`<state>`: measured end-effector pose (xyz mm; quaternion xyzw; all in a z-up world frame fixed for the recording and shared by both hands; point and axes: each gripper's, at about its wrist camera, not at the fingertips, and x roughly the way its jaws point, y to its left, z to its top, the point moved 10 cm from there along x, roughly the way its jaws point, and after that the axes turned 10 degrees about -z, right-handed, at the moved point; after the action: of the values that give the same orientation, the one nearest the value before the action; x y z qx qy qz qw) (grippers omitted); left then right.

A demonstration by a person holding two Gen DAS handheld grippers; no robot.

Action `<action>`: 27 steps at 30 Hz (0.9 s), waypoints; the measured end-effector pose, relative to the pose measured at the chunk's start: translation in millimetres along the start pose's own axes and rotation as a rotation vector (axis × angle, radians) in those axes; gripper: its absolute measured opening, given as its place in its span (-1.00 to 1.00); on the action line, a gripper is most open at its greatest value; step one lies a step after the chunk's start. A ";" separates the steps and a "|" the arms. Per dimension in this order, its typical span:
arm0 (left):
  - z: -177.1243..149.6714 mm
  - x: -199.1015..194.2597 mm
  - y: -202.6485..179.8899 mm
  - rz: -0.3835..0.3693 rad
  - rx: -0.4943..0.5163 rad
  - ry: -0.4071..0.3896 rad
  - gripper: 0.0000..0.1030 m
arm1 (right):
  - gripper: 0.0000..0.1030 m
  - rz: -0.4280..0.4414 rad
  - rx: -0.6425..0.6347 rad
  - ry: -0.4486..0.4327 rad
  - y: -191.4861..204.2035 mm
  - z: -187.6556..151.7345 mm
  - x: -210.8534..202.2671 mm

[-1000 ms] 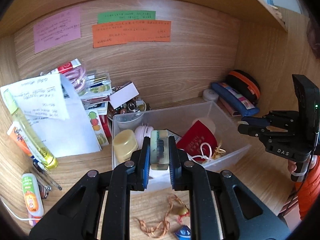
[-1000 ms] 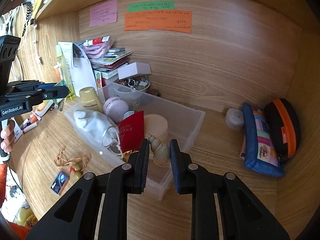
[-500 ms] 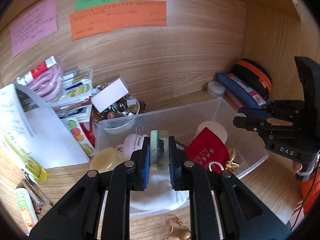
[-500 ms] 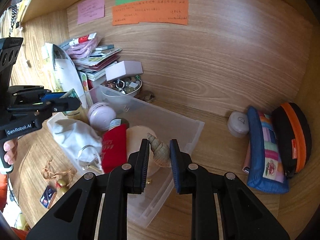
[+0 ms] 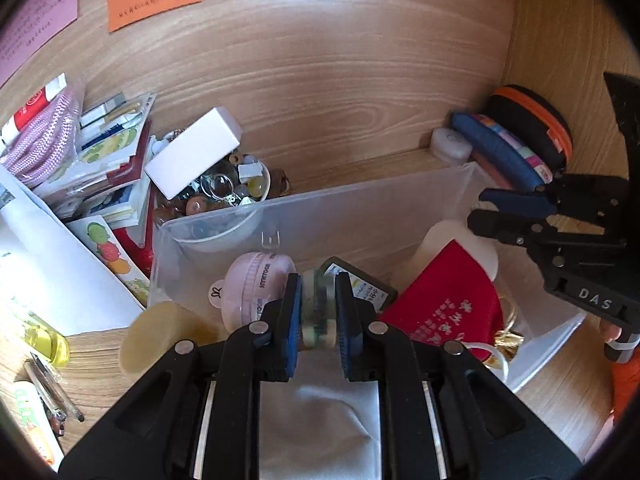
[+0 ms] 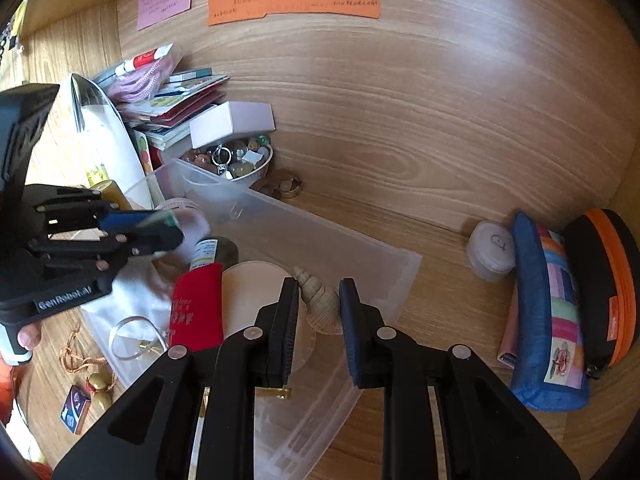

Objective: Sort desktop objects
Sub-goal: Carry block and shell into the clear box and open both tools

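The left gripper (image 5: 316, 312) clamps a clear block (image 5: 317, 312) above the plastic bin (image 5: 360, 208), over its left end beside the pink round case (image 5: 256, 284). The right gripper (image 6: 319, 312) pinches a spiral seashell (image 6: 320, 300) above the bin's right end, by the red pouch (image 6: 196, 312).

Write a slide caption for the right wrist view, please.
Right gripper holds a shell over the clear bin; the left gripper hovers beside.

Both claws clamped, reaching forward.
Left claw (image 5: 317, 312) and right claw (image 6: 319, 312) each pinch something between nearly closed fingers.
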<state>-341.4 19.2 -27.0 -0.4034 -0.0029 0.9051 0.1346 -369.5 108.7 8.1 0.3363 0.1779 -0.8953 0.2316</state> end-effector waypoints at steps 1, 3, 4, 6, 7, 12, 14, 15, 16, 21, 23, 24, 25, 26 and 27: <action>-0.5 1.0 -0.2 0.002 0.001 0.002 -0.70 | -0.63 0.002 -0.002 0.001 0.7 0.5 0.7; -2.1 3.3 -0.6 0.006 0.002 0.006 -0.70 | -0.63 -0.002 -0.006 -0.003 2.4 1.7 2.6; -2.6 3.6 -0.3 0.009 0.003 0.006 -0.70 | -0.63 -0.004 -0.008 -0.004 3.4 2.5 3.3; -3.8 4.4 -0.2 0.009 0.003 0.008 -0.70 | -0.63 -0.003 -0.010 -0.005 5.3 3.5 5.0; -3.5 5.0 0.2 0.008 0.004 0.009 -0.70 | -0.63 -0.003 -0.010 -0.007 5.8 4.4 5.2; -3.6 4.0 1.0 0.003 0.003 0.008 -0.69 | -0.63 0.001 -0.017 -0.010 9.1 5.9 6.5; -3.6 0.9 0.1 -0.002 0.004 0.003 -0.67 | -0.63 0.013 -0.015 -0.006 10.8 5.7 6.4; -2.9 -1.4 -0.7 -0.004 0.004 -0.002 -0.65 | -0.63 0.018 -0.013 -0.003 11.7 5.6 5.9; -2.4 -2.9 -1.3 -0.005 0.004 -0.006 -0.63 | -0.63 0.024 -0.011 0.000 12.4 5.3 5.3; 0.1 -19.7 -9.3 -0.001 0.020 -0.040 -0.37 | -0.60 0.028 0.008 -0.012 11.5 7.0 -6.4; -0.1 -26.8 -12.8 0.001 0.027 -0.051 -0.33 | -0.52 0.030 0.016 -0.023 10.1 7.8 -13.6; -0.4 -31.9 -15.1 0.002 0.032 -0.058 -0.32 | -0.50 0.026 0.019 -0.029 8.6 7.8 -18.5; -0.5 -34.8 -16.2 0.003 0.034 -0.062 -0.30 | -0.45 0.020 0.024 -0.035 7.1 7.8 -23.1; -0.5 -37.9 -17.4 0.006 0.037 -0.067 -0.26 | -0.41 0.019 0.029 -0.041 6.1 7.8 -27.9; -1.1 -43.8 -18.9 0.013 0.042 -0.075 -0.21 | -0.40 0.018 0.034 -0.048 4.9 7.4 -33.5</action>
<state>-308.1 26.5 6.3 -0.3663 0.0136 0.9203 0.1371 -348.4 111.0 35.4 0.3202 0.1541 -0.9039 0.2379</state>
